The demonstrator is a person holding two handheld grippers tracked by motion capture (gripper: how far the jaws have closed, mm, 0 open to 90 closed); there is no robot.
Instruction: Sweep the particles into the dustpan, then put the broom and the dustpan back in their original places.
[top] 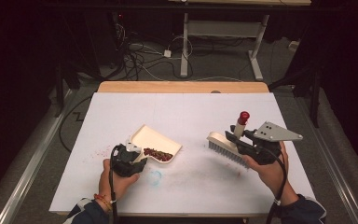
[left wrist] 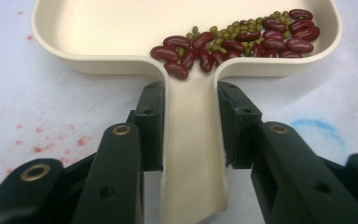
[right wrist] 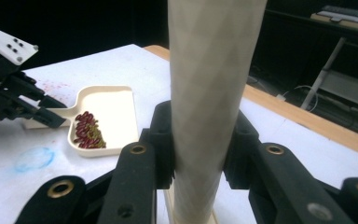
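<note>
White tabletop (top: 186, 112), dark cabled floor (top: 154, 56)

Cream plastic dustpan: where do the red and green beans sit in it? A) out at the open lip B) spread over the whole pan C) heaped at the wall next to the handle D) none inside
C: in the left gripper view the red kidney beans and small green beans lie against the rear wall of the cream plastic dustpan, right where its handle leaves; the remaining floor is bare.

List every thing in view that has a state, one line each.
dustpan: held by its handle, beans piled at the handle end
beans: red and small green, gathered inside the dustpan
brush: handle clamped, bristles down, clear of the dustpan
left gripper: shut on the dustpan handle
right gripper: shut on the brush handle
</note>
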